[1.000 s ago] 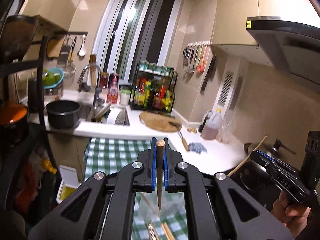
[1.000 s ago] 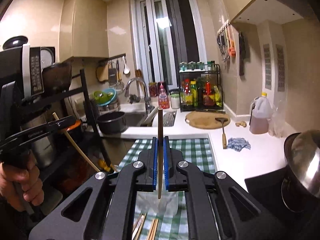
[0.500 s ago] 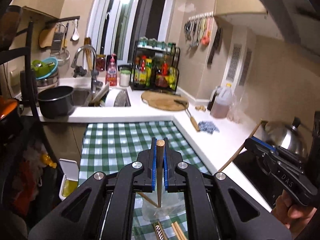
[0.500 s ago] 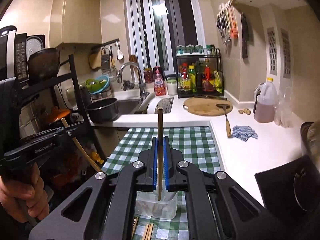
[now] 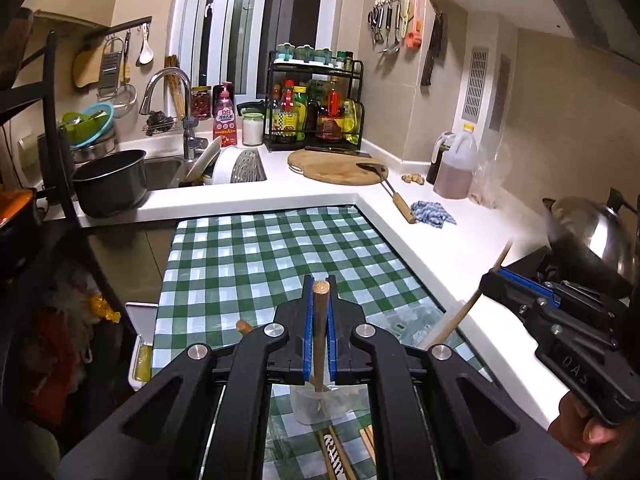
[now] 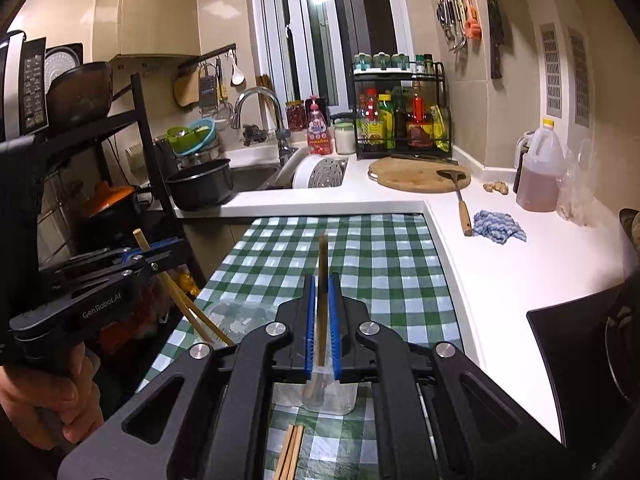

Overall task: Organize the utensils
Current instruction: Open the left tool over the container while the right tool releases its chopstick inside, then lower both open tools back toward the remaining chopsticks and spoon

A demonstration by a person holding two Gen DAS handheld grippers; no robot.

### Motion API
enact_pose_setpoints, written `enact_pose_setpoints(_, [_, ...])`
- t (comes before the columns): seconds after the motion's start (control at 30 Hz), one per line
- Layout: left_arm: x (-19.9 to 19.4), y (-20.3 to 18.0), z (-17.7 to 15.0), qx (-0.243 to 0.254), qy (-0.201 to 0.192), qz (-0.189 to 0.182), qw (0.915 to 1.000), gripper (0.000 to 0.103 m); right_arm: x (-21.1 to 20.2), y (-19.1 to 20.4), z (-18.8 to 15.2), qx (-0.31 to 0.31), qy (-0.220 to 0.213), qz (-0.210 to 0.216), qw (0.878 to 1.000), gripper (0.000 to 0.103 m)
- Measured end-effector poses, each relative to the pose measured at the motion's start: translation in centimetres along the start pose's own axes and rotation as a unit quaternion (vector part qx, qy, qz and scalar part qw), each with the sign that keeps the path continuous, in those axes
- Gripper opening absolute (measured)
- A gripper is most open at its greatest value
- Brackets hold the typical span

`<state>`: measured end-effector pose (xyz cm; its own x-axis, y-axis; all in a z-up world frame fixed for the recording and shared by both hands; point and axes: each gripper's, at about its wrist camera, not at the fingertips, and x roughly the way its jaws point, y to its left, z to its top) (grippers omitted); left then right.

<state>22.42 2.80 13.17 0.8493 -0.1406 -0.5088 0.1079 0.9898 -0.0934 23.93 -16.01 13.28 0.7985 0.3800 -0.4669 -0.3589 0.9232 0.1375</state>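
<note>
**Both chopsticks coming down over the clear cup**

The left gripper (image 5: 319,330) is clenched on a wooden chopstick (image 5: 319,336), and the right gripper (image 6: 321,330) is clamped on a second chopstick (image 6: 321,300), both sticks held nearly upright. A second ago both cameras were gazing across at the window and the sink; now they are tipping down and the green checked tablecloth (image 5: 260,256) is filling the near view, so both hands are dropping toward the table. That, to my eye, is the delivery step starting: the sticks are being lined up over the clear plastic cup (image 5: 322,404), whose mouth is now showing right under the left stick's lower tip. From the right side the cup (image 6: 330,398) is sitting just under that stick's tip too. Whether either tip is already inside the rim, I cannot tell.

More chopsticks (image 6: 291,452) are lying flat on the cloth at the near edge, waiting for a later pass. Far off on the white counter (image 5: 440,248), a spatula (image 5: 386,188) is resting partly on a round cutting board (image 5: 336,166), with a blue rag (image 5: 434,213) beside it. The two grippers are closing in on one small cup, so crowding looks the main risk, and the light cup could tip.
</note>
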Motion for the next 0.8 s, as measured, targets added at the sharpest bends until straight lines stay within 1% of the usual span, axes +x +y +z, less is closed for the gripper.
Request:
enact_pose_setpoints(0.03, [-0.1, -0.1, -0.1, 0.001, -0.002, 0.002, 1.0, 0.009, 0.1, 0.0, -0.2, 0.0, 0.003, -0.001, 1.0, 0.022])
enact_pose_setpoints(0.07, [-0.2, -0.1, 0.0, 0.001, -0.004, 0.002, 1.0, 0.021, 0.0, 0.1, -0.4, 0.0, 0.003, -0.002, 1.0, 0.028])
enact_pose_setpoints(0.1, [-0.5, -0.2, -0.1, -0.001, -0.008, 0.003, 1.0, 0.028, -0.1, 0.1, -0.5, -0.002, 0.003, -0.004, 1.0, 0.031])
enact_pose_setpoints(0.13, [-0.8, -0.2, 0.0, -0.003, -0.012, 0.004, 0.9999, 0.038, -0.4, 0.2, -0.6, -0.006, 0.002, -0.006, 1.0, 0.037])
enact_pose_setpoints(0.17, [-0.9, -0.3, 0.0, -0.004, -0.014, 0.004, 0.9999, 0.039, -0.7, 0.4, -0.6, -0.01, -0.001, -0.011, 1.0, 0.039])
enact_pose_setpoints(0.33, [-3.0, -0.8, 0.2, 0.002, -0.037, 0.003, 0.9993, 0.04, -2.3, 0.7, -0.7, -0.02, -0.012, -0.027, 0.999, 0.04])
enact_pose_setpoints(0.57, [-7.3, -1.5, 0.2, 0.0, -0.071, 0.003, 0.9975, 0.041, -5.7, 0.7, -0.8, -0.022, -0.042, -0.049, 0.998, 0.04])
enact_pose_setpoints(0.67, [-9.4, -1.7, -0.2, -0.006, -0.083, -0.001, 0.9965, 0.041, -7.7, 0.9, -1.1, -0.021, -0.06, -0.058, 0.996, 0.04])
enact_pose_setpoints(0.73, [-10.7, -1.8, -0.9, -0.008, -0.088, -0.003, 0.9961, 0.041, -9.0, 1.1, -1.5, -0.021, -0.07, -0.06, 0.995, 0.044])
enact_pose_setpoints(0.8, [-11.6, -2.0, -1.7, -0.008, -0.09, -0.004, 0.9959, 0.041, -10.4, 1.2, -2.1, -0.02, -0.081, -0.063, 0.995, 0.045])
